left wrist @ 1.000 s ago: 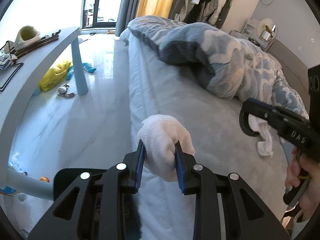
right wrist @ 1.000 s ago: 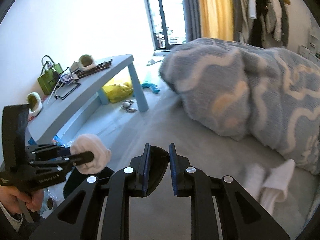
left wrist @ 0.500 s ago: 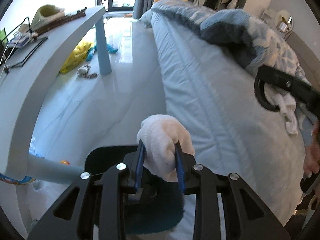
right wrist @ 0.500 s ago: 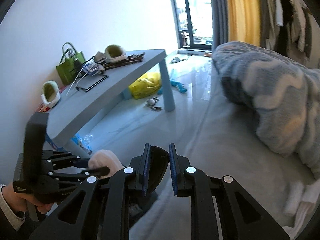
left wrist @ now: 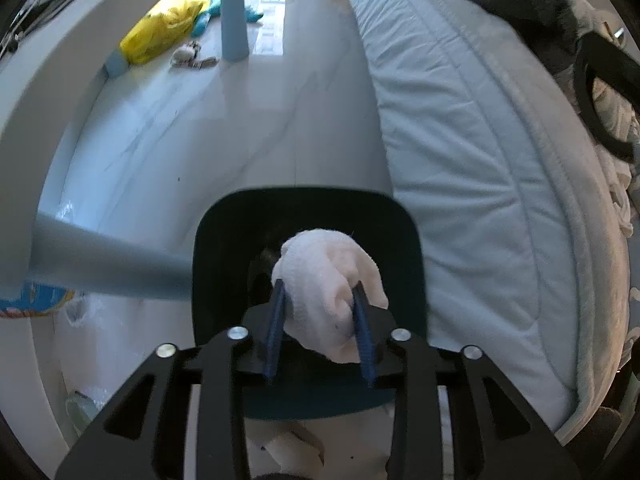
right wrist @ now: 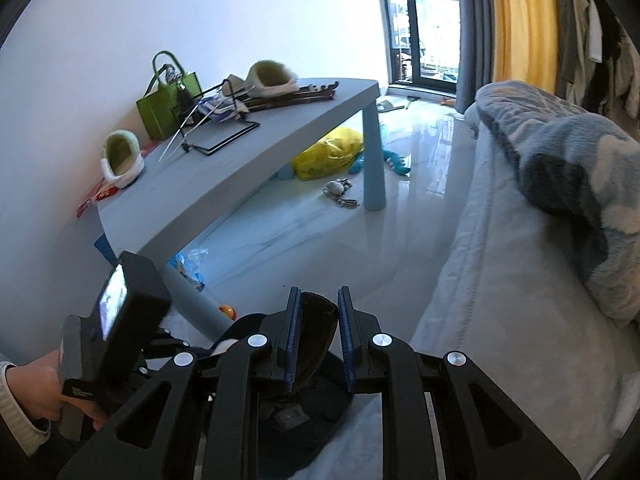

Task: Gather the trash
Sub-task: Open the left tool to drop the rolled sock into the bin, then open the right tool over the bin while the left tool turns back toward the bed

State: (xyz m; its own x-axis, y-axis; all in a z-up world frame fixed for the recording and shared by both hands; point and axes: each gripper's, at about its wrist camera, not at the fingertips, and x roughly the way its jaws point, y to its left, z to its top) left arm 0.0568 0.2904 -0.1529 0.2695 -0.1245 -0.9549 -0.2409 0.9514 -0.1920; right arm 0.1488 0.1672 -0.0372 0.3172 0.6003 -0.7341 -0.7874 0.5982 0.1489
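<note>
In the left wrist view, the bench curves along the 9 o'clock edge, with a yellow bag on the floor toward 11 o'clock. The left hand-held gripper is closed on a white wad, soft like a balled cloth or tissue, pinched between its 2 blue pads. The wad hangs directly over the dark bin, whose open mouth fills the middle of the view; the bed runs from 12 to 4 o'clock beside it. The step in hand looks like the drop. To do it well, keep the wad centred over the opening, not toward the 3 o'clock rim by the bed, lower a little so it cannot bounce out, then spread the pads fully, since soft fabric may cling to 1 pad; a small shake may free it. In the right wrist view, the left tool and hand sit at 8 o'clock, the bench carries a green bag and 2 slippers, and the right hand-held gripper is at a narrow gap, gripping a dark curved piece, probably the bin's lid or flap, though I cannot be sure. It should hold that steady and clear of the opening. More pale wads lie on the bed at 3 o'clock, likely next.
</note>
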